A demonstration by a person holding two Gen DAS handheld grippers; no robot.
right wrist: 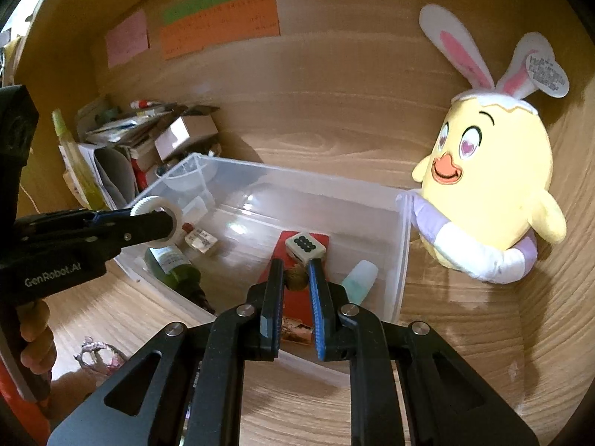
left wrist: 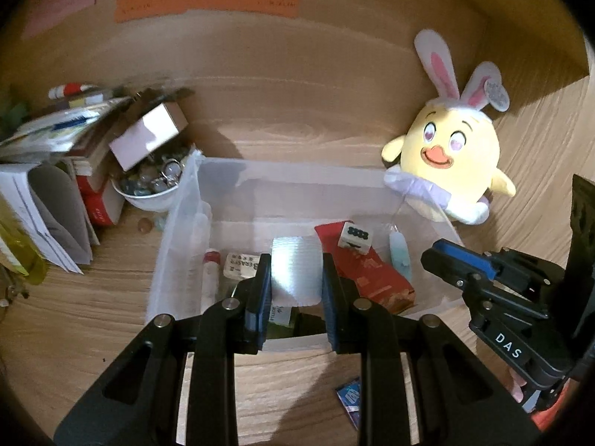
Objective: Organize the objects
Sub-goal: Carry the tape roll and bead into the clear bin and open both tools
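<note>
Fingers of the left gripper [left wrist: 296,282] clamp a white ridged tape roll [left wrist: 295,273] above the clear plastic storage bin [left wrist: 178,223]; best lowered near the floor before release. Right wrist view: right gripper [right wrist: 295,278] pinches a small brown nut-like ball [right wrist: 296,278] over the red packet [right wrist: 297,299], beside the mahjong tile [right wrist: 305,247]; ease it down so it cannot roll.

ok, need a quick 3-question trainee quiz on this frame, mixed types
1. True or false: the left gripper holds a white tape roll.
2. What lies on the red packet in the clear bin? A) domino-like tile B) spoon C) key
3. Fill in: the right gripper pinches a small brown ____.

Key: 1 true; 2 A; 3 nut, or something like one.
</note>
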